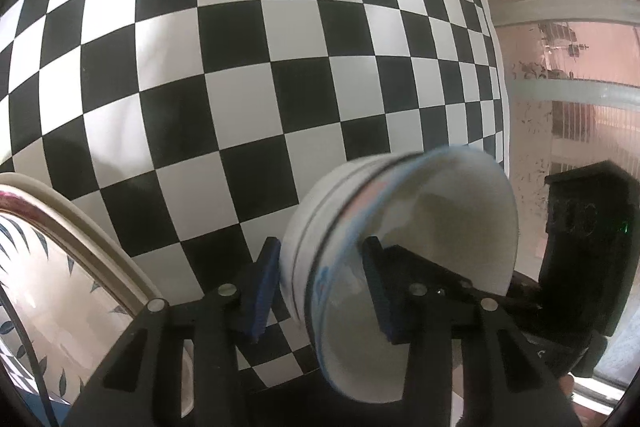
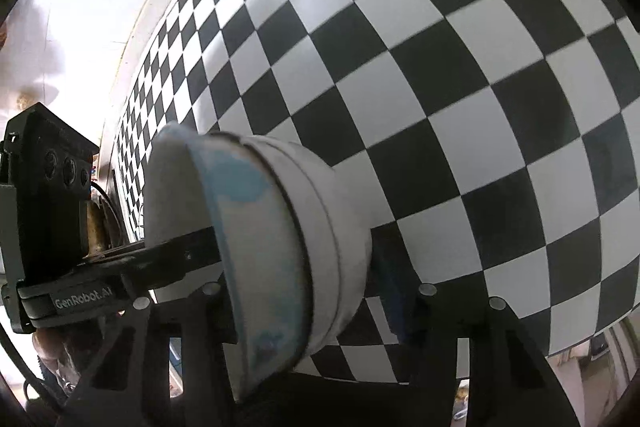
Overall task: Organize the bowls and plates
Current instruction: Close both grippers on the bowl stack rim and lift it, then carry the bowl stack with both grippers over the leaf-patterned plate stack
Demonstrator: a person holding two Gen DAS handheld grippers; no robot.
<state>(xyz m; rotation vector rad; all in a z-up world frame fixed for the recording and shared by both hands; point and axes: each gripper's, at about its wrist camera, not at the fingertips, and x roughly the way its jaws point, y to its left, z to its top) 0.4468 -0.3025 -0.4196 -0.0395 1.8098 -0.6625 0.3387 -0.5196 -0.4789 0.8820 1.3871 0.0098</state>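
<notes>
A white bowl [image 1: 440,227] with blue marks near its rim is tipped on its side above the checkered cloth [image 1: 240,47]. My left gripper [image 1: 322,247] is shut on its wall, one pad outside and the other inside the hollow. In the right wrist view the same bowl [image 2: 272,227] fills the space between the fingers of my right gripper [image 2: 300,251]. One of those fingers [image 2: 386,267] presses the bowl's base side; the other is hidden behind the bowl. A left gripper finger [image 2: 176,247] reaches in from the left.
A plate [image 1: 60,267] with a leaf pattern and a cream rim lies at the lower left, close beside the left gripper. The right gripper's black housing [image 1: 580,227] stands just right of the bowl. The cloth's edge [image 1: 500,107] runs down the right, with a window beyond.
</notes>
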